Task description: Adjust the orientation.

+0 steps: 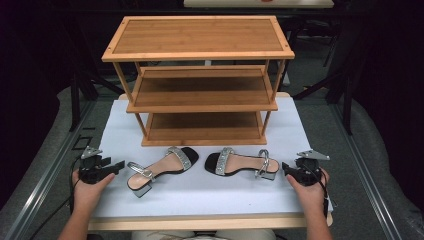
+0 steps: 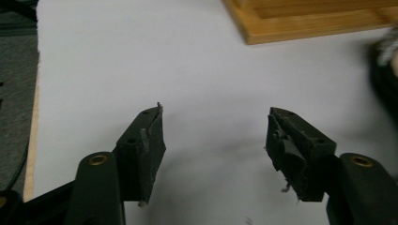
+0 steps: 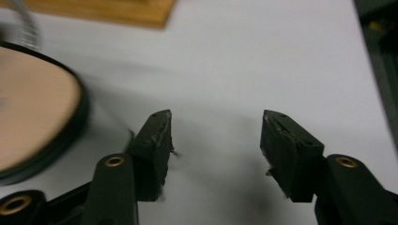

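Two black heeled sandals with silver straps lie on the white table cover in front of a wooden three-tier shoe rack (image 1: 200,85). The left sandal (image 1: 162,167) points its toe up and to the right. The right sandal (image 1: 240,163) has its toe toward the middle. My left gripper (image 1: 116,165) rests just left of the left sandal, jaws open and empty (image 2: 213,136). My right gripper (image 1: 287,168) sits just right of the right sandal's heel, open and empty (image 3: 216,136). The heel end of that sandal (image 3: 33,108) shows at the left of the right gripper view.
The rack's bottom corner (image 2: 300,23) shows at the top of the left gripper view. The white cover (image 1: 200,197) ends at the wooden table edge (image 1: 200,222) near the person. Dark floor and metal rails flank the table.
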Tool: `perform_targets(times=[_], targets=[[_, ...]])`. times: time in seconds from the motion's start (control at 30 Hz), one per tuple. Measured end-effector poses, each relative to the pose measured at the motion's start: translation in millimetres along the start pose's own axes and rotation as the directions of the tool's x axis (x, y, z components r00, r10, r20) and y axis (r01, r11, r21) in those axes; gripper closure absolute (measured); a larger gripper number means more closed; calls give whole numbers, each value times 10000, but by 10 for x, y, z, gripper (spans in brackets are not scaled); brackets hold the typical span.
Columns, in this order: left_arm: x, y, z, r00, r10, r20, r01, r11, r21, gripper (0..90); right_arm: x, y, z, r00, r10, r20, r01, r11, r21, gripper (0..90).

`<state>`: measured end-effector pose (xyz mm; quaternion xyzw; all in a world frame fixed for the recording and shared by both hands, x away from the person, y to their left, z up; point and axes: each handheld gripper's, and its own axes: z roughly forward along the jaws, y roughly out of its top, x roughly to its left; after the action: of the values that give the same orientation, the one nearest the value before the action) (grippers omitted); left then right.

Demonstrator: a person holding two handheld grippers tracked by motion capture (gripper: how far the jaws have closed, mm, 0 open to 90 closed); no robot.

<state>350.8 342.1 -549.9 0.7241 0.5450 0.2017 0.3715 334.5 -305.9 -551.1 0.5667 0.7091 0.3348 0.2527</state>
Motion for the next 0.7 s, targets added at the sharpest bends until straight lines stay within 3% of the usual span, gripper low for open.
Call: perform_targets(times=[0.03, 0.1, 0.13, 0.27, 0.37, 0.53, 0.63, 0.7], targets=[[-34, -11, -34, 9999, 169, -21, -169, 9999, 9, 413, 51, 5, -48, 9980, -118, 614, 131, 9997, -201, 466], [-81, -40, -72, 9991, 425, -55, -424, 9990, 128, 416, 79, 8, -127, 9993, -362, 91, 366, 9986, -392, 459], [-95, -49, -90, 9990, 432, -55, -432, 9990, 129, 417, 113, -7, -124, 9985, -365, 397, 399, 9953, -877, 447], [-94, -51, -157, 9998, 195, 28, -194, 9989, -434, 442, 182, -52, -134, 9975, -634, 314, 669, 9897, -1266, 440], [-102, -55, -204, 9990, 75, 430, -41, 9968, -797, 460, 187, -49, -145, 9975, -587, 401, 635, 9890, -1333, 402], [-188, -92, -360, 9990, -20, 441, 63, 9952, -976, 466, 171, -82, -265, 9988, -204, 446, 258, 9922, -1222, 379], [-235, -101, -443, 9981, -12, 613, 70, 9955, -943, 446, 160, -147, -324, 9978, -137, 656, 224, 9906, -1347, 415], [-242, -99, -449, 9974, -38, 715, 103, 9959, -901, 406, 147, -154, -371, 9985, -47, 540, 124, 9898, -1423, 429]])
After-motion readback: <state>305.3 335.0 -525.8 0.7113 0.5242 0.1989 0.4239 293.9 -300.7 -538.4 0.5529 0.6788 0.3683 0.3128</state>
